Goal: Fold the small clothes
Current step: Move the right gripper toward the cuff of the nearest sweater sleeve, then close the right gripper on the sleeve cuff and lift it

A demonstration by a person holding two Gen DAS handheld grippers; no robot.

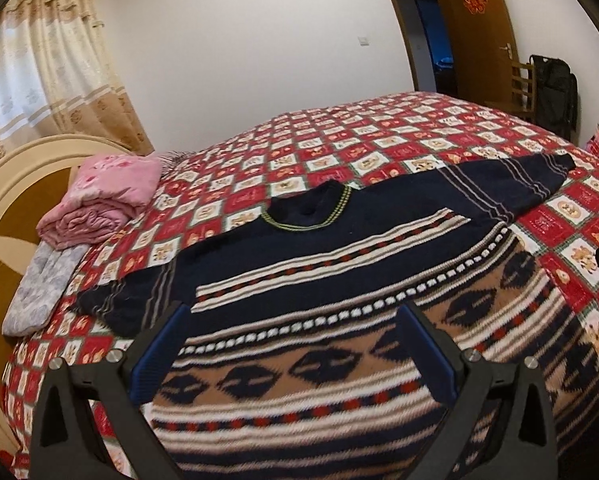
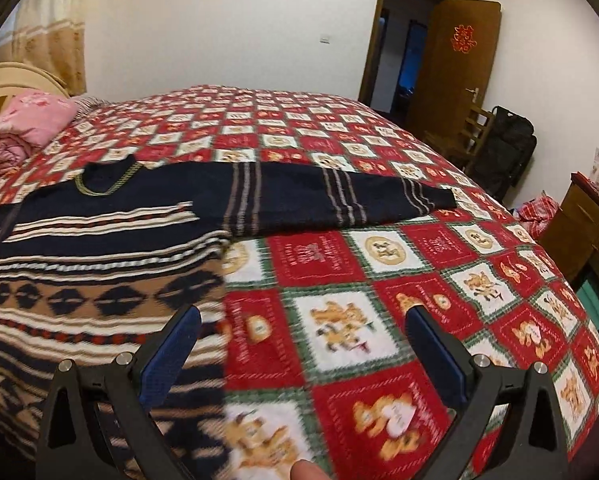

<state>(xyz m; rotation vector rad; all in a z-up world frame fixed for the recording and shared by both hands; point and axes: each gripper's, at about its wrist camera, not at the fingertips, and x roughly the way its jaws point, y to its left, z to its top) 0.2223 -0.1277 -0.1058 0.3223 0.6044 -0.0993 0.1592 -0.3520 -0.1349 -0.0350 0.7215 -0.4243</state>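
A navy knitted sweater (image 1: 311,280) with white, red and tan patterned bands lies flat on the bed, front up, collar (image 1: 305,210) away from me. Both sleeves are spread out sideways; the right sleeve (image 2: 339,196) stretches across the quilt. My left gripper (image 1: 291,312) hovers open over the sweater's lower body, nothing between its blue-padded fingers. My right gripper (image 2: 303,316) is open above the sweater's right side edge (image 2: 223,280), its left finger (image 2: 175,344) over the knit and its right finger over the quilt. A fingertip (image 2: 305,470) shows at the bottom edge.
The bed carries a red, white and green bear-pattern quilt (image 2: 399,260). A folded pink blanket (image 1: 103,196) and a grey pillow (image 1: 39,296) sit by the headboard (image 1: 3,208). An open wooden door (image 2: 451,64), a chair with a black bag (image 2: 503,148) and a wooden cabinet (image 2: 583,220) stand to the right.
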